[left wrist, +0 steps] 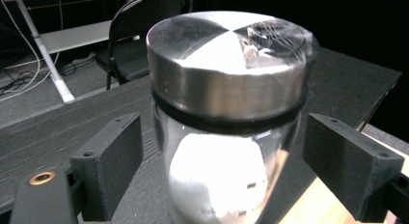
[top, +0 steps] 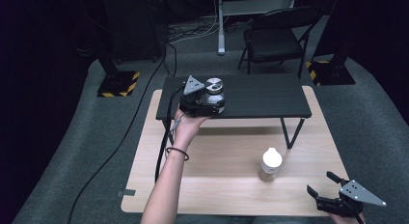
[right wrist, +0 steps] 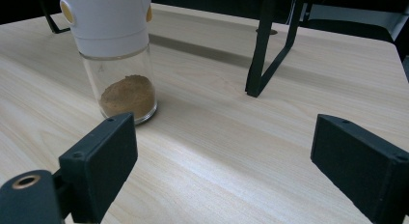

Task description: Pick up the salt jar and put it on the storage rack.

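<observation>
A glass jar with a shiny metal lid [top: 213, 85] [left wrist: 226, 89] stands near the left end of a low black shelf [top: 260, 96]. My left gripper [top: 215, 99] [left wrist: 222, 156] reaches in from the near side with a jaw on either side of the jar. It is open, and narrow gaps show between the pads and the glass. A spice jar with a white cap [top: 270, 164] [right wrist: 118, 64], holding brown powder, stands on the wooden table [top: 226, 156]. My right gripper [top: 320, 183] [right wrist: 222, 151] rests open at the table's near right corner, with the spice jar ahead to its left.
The shelf's black leg [top: 289, 133] [right wrist: 263, 55] stands on the table beyond the spice jar. A cable [top: 164, 137] trails off the table's left side. A folding chair [top: 277, 38] and two stands with striped bases [top: 118, 84] sit on the floor behind.
</observation>
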Motion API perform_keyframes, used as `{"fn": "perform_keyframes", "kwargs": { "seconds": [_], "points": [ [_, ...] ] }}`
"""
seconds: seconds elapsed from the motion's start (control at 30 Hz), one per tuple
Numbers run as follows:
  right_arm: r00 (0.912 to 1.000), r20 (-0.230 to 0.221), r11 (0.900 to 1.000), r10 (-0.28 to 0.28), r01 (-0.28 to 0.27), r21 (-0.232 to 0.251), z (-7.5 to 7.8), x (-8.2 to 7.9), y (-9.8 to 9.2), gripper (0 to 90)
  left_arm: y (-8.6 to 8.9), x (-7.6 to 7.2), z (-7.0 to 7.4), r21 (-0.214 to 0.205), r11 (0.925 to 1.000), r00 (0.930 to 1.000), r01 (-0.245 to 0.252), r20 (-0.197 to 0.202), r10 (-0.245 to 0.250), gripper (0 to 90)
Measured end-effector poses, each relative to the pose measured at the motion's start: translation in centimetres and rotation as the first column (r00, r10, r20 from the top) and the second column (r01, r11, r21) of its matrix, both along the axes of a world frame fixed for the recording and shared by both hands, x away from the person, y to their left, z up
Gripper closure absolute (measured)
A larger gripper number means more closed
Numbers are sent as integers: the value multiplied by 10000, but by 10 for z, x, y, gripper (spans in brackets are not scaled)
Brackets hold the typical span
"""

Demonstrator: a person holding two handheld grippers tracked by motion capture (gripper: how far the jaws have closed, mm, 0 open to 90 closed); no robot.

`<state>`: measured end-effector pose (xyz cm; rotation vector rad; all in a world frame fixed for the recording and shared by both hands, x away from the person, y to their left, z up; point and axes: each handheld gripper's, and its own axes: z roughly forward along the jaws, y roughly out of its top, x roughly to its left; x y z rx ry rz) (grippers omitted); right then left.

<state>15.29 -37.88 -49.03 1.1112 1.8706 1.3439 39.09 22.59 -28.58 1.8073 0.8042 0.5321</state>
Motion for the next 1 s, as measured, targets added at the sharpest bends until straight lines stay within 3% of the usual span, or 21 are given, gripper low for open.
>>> {"fn": "perform_keyframes", "kwargs": {
  "seconds": [0.2,0.57,1.0],
  "points": [
    [10000,15,10000,-16,16,-4,0,-1,0,78,5,-12,3,301,9994,9997,164,182,-169,125],
    [10000,-26,10000,-35,35,0,0,0,1,78,33,-44,-10,190,9990,9979,412,487,-421,126],
    [10000,-23,10000,-86,86,1,0,-1,1,78,58,-66,-36,106,9995,9993,287,245,-289,125]
  ]
}}
